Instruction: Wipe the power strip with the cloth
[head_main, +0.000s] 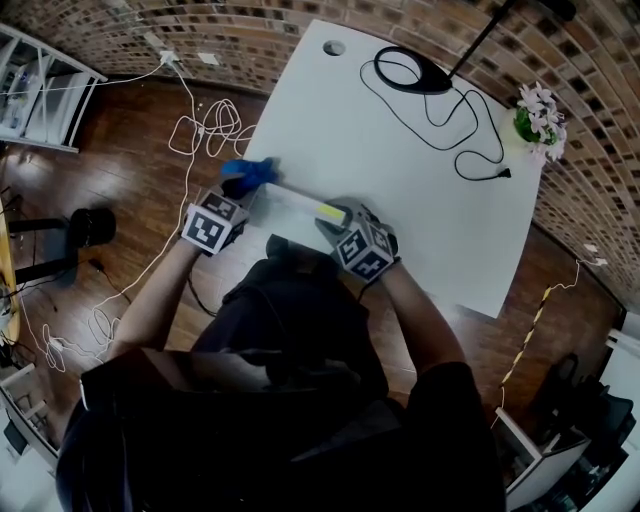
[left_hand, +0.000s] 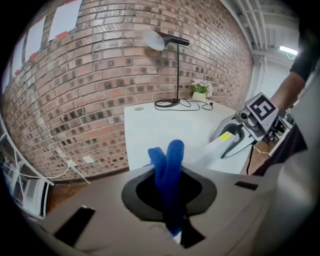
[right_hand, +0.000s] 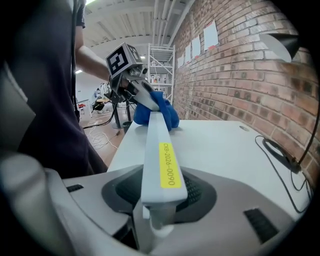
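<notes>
blue cloth (left_hand: 169, 175): pinched between the narrow jaws of the left gripper (head_main: 242, 193), with a fold standing up past the tips; its bunched end sits against the far end of the power strip.
power strip (right_hand: 157, 145): a white bar with a yellow label (right_hand: 168, 165), clamped at its near end by the right gripper (right_hand: 159, 202), whose jaws stand about half apart and press on its sides. it runs along the near left edge of the table towards the cloth; i cannot tell whether its far end rests on the top.
risk, pivot: the strip is held at one end only, so a firm wipe at the other end would likely lever it round or out of the jaws.
risk, cloth: only a thin fold is gripped; dragging it hard along the plastic could pull it free.
risk, edge: the work sits just beside the table's edge, so a dropped strip or cloth would probably go to the floor.
risk, coverage: the clamped end and the underside may go unwiped unless the grip is changed.
surface: white table (head_main: 400, 190), smooth and matt, bare around the strip.
far side of table: black lamp (head_main: 412, 72), its cord (head_main: 470, 140) and a pot of flowers (head_main: 537, 115), all well apart from the work.
room: curved-looking brick wall (left_hand: 100, 75), dark wooden floor (head_main: 120, 130) with white cables (head_main: 200, 130) looping over it, metal shelving (right_hand: 161, 65) further off.
</notes>
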